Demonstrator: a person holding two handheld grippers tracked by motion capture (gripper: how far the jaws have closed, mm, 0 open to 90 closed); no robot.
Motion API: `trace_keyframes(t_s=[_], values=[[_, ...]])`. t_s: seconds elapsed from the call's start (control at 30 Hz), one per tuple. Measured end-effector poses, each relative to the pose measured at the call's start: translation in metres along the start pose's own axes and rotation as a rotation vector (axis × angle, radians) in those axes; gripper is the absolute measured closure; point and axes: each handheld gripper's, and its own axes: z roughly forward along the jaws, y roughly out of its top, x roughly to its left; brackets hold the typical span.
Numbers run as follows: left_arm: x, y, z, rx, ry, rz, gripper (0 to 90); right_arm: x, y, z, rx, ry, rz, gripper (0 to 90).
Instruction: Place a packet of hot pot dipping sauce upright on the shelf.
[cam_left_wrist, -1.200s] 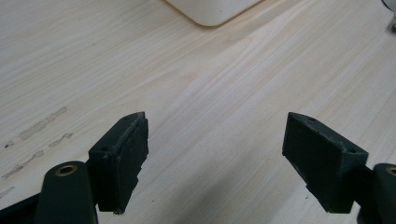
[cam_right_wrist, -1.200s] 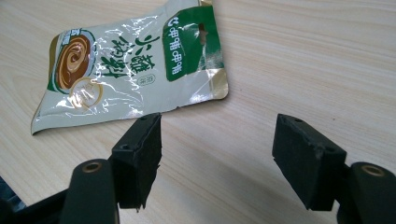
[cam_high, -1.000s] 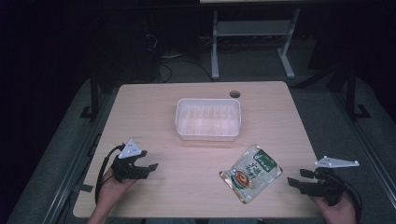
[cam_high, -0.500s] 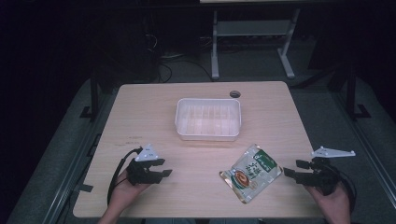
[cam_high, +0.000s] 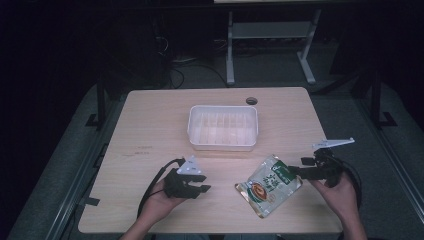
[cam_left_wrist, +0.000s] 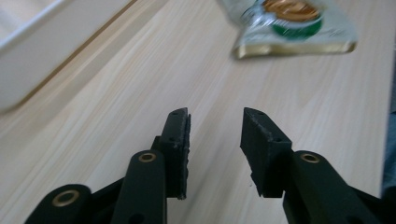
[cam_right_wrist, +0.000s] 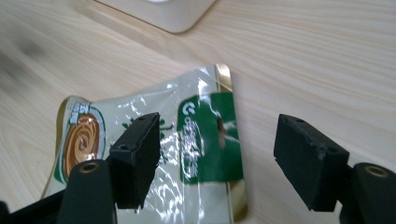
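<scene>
Resting low on the wooden counter, the left gripper: fingers parted, holding nothing. White plastic tray: mid-counter, beyond both grippers. Glossy food pouch: flat, near front edge. Right gripper: fingers spread wide over the pouch's green-labelled end, not clamped.

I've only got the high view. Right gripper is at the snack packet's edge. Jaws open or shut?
Observer: Open. In the right gripper view the right gripper has its jaws spread wide over the packet, gripping nothing.
Operator: Which part of the packet is between them?
Observer: The green header end with the hang hole.
Operator: And the left one?
Observer: The left gripper is open too, only bare table between its jaws; the packet lies ahead of it, the white tray off to its left.
</scene>
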Motion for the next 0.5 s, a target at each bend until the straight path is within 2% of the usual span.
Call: trace_keyframes(t_s=[0.13,0.17,0.23,0.3,0.4,0.43,0.5], values=[[-0.007,0.021,0.013,0.002,-0.021,0.034,63.0,-0.003,0.009,0.010,0.019,0.008,0.009,31.7],[-0.009,0.028,0.021,0.009,-0.034,0.039,62.4,-0.004,0.015,0.018,0.038,0.013,0.022,32.6],[-0.009,0.031,0.026,0.007,-0.041,0.035,62.5,-0.003,0.016,0.022,0.051,0.017,0.025,32.6],[-0.009,0.036,0.034,0.005,-0.070,0.020,62.9,0.000,0.020,0.034,0.094,0.021,-0.010,32.9],[-0.014,0.047,0.052,0.018,-0.096,0.022,63.7,0.000,0.018,0.039,0.112,0.017,-0.023,33.8],[-0.014,0.047,0.052,0.018,-0.096,0.022,63.8,0.000,0.018,0.039,0.112,0.017,-0.023,33.8],[-0.020,0.054,0.062,0.037,-0.100,0.040,63.8,-0.005,0.015,0.038,0.111,0.024,-0.003,34.8]])
